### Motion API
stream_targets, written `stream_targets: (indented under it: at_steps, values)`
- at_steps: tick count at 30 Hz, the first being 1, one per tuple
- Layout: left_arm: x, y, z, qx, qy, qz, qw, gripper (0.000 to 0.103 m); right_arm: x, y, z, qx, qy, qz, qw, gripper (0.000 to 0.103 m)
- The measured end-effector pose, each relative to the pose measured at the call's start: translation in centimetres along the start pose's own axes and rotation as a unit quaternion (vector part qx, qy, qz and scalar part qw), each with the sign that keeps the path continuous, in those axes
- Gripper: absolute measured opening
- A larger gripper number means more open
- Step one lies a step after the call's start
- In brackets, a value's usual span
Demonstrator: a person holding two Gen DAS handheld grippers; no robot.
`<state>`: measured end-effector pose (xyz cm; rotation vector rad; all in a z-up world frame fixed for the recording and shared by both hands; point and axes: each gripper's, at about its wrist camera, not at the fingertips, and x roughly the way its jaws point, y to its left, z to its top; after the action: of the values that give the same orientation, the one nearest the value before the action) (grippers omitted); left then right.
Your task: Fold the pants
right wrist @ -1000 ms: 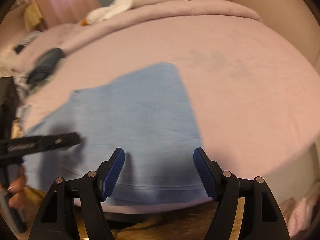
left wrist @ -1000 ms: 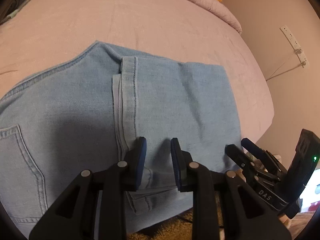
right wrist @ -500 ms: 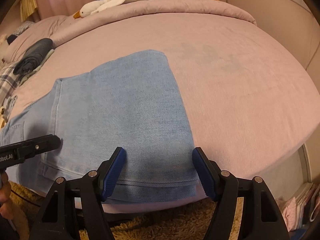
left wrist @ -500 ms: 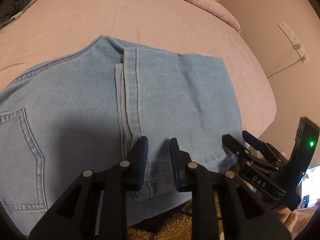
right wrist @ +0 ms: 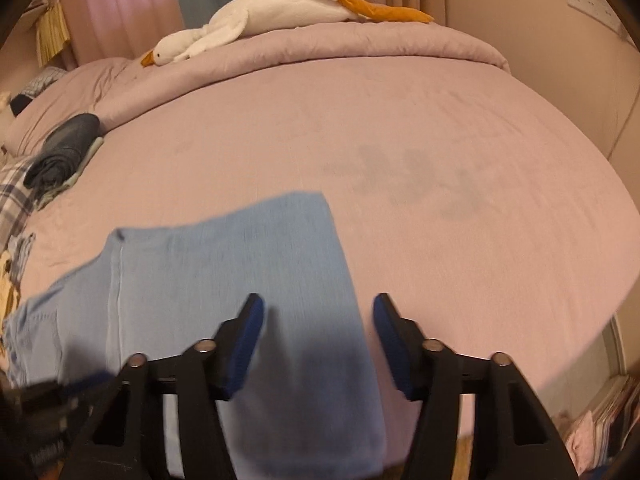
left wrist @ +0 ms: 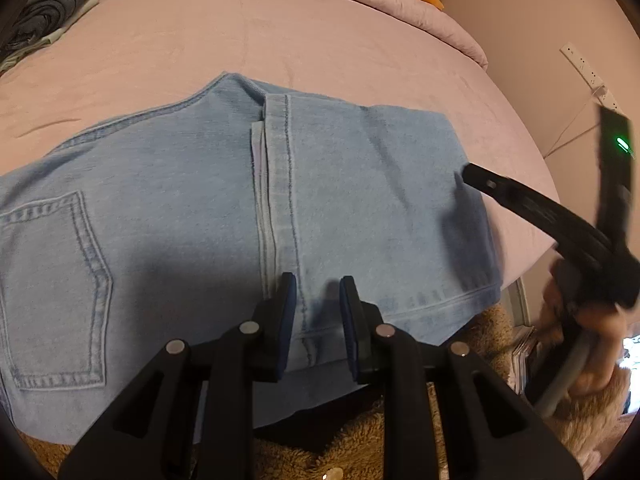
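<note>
Jeans [left wrist: 360,200] lay folded flat at the near edge of the bed [right wrist: 440,140]; left tool [left wrist: 316,312] hovered over their hem, jaws narrowly parted, gripping nothing, right tool [right wrist: 318,336] spread wide over the side edge, apparently lined up for the next fold.

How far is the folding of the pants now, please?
Done: the light blue jeans lie flat on the pink bed, with the leg part already folded over, its hem across the seat. In hand: nothing is gripped; the left gripper hovers open over the near edge, and the right gripper is open above the folded end. Left: at least one more fold.
</note>
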<state>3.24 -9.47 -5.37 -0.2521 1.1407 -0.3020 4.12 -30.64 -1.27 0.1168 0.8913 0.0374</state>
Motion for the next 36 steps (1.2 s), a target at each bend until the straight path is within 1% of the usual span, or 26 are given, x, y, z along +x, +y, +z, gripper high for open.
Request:
stream_targets:
  at_steps: [2, 3, 4, 5, 6, 8, 10, 12, 14, 16, 18, 19, 20, 21, 22, 24, 26, 27, 29, 30, 32, 33, 34, 35, 36]
  values:
    - [-0.1, 0.1, -0.1, -0.001, 0.0, 0.005, 1.0, 0.022, 1.7, 0.5, 0.2, -0.002, 0.015, -0.007, 1.0, 0.045]
    - [-0.1, 0.3, -0.2, -0.002, 0.001, 0.016, 0.9999, 0.022, 2.2, 0.6, 0.1, -0.001, 0.02, -0.009, 1.0, 0.045]
    - [0.1, 0.5, -0.4, -0.005, 0.011, 0.028, 0.9995, 0.025, 2.9, 0.6, -0.1, 0.002, 0.027, -0.012, 1.0, 0.045]
    - [0.4, 1.0, -0.6, -0.016, 0.017, 0.018, 0.9996, 0.025, 3.1, 0.6, -0.3, 0.004, 0.026, -0.013, 1.0, 0.045]
    - [0.2, 1.3, -0.8, -0.022, 0.008, 0.006, 0.9997, 0.025, 3.2, 0.6, -0.4, 0.004, 0.023, -0.012, 1.0, 0.045]
    - [0.0, 1.8, -1.1, -0.028, 0.005, -0.012, 0.9995, 0.024, 3.1, 0.5, -0.8, 0.004, 0.014, -0.01, 1.0, 0.045]
    - [-0.1, 2.1, -1.2, -0.038, 0.005, -0.019, 0.9991, 0.023, 3.0, 0.6, -1.0, 0.004, 0.013, -0.011, 1.0, 0.045]
    - [-0.5, 2.2, -1.2, -0.048, 0.009, -0.022, 0.9985, 0.023, 2.9, 0.7, -1.2, 0.004, 0.011, -0.013, 1.0, 0.045]
    - [-1.3, 2.6, -1.1, -0.056, 0.008, -0.014, 0.9983, 0.023, 2.6, 0.7, -1.6, 0.005, 0.011, -0.015, 1.0, 0.045]
    - [-3.3, 3.6, -0.7, -0.067, -0.017, -0.006, 0.9976, 0.024, 2.2, 0.8, -2.2, 0.003, 0.011, -0.012, 1.0, 0.045]
    - [-5.8, 5.7, -0.2, -0.094, -0.05, 0.003, 0.9943, 0.03, 1.7, 0.6, -2.7, 0.003, 0.013, -0.009, 1.0, 0.045]
    - [-6.9, 6.6, 0.1, -0.11, -0.066, 0.009, 0.9917, 0.04, 1.6, 0.5, -2.7, 0.003, 0.015, -0.008, 1.0, 0.045]
    - [-8.7, 8.2, 0.0, -0.132, -0.089, 0.019, 0.987, 0.054, 1.4, 0.5, -2.8, 0.003, 0.016, -0.008, 1.0, 0.045]
    - [-9.8, 9.1, -0.2, -0.146, -0.105, 0.027, 0.9833, 0.063, 1.0, 0.6, -2.9, 0.006, 0.018, -0.01, 1.0, 0.045]
    - [-11.1, 10.2, -0.6, -0.163, -0.124, 0.04, 0.9781, 0.079, 0.8, 0.7, -2.9, 0.007, 0.019, -0.013, 1.0, 0.045]
    - [-13.5, 12.8, -1.7, -0.194, -0.157, 0.073, 0.9656, 0.089, 0.2, 1.0, -3.0, 0.008, 0.018, -0.019, 1.0, 0.045]
    - [-14.5, 15.1, -2.9, -0.225, -0.167, 0.101, 0.9547, 0.093, -0.5, 1.5, -3.1, 0.009, 0.014, -0.015, 1.0, 0.045]
    - [-14.5, 16.0, -3.3, -0.237, -0.164, 0.106, 0.9518, 0.093, -0.6, 1.6, -3.0, 0.011, 0.013, -0.009, 1.0, 0.045]
    - [-13.8, 17.8, -4.4, -0.267, -0.141, 0.109, 0.9471, 0.093, -1.2, 2.3, -2.8, 0.014, 0.007, 0.012, 1.0, 0.045]
    - [-12.9, 18.2, -4.9, -0.282, -0.126, 0.103, 0.9455, 0.093, -1.4, 2.7, -2.7, 0.014, 0.004, 0.021, 1.0, 0.046]
    - [-11.5, 18.7, -6.2, -0.297, -0.106, 0.088, 0.9449, 0.093, -1.7, 3.7, -2.4, 0.009, -0.001, 0.043, 0.999, 0.053]
    - [-11.2, 18.9, -6.5, -0.298, -0.1, 0.08, 0.9457, 0.093, -1.7, 4.1, -2.3, 0.004, -0.001, 0.048, 0.999, 0.058]
    - [-10.8, 19.0, -6.9, -0.299, -0.095, 0.069, 0.9471, 0.093, -1.5, 4.8, -2.3, -0.006, 0.0, 0.05, 0.999, 0.059]
    - [-10.0, 19.0, -7.3, -0.301, -0.088, 0.045, 0.9486, 0.093, -1.2, 5.3, -2.4, -0.016, 0.004, 0.045, 0.999, 0.059]
    - [-9.6, 19.4, -7.1, -0.306, -0.082, 0.026, 0.9481, 0.093, -1.1, 5.6, -2.6, -0.019, 0.007, 0.042, 0.999, 0.059]
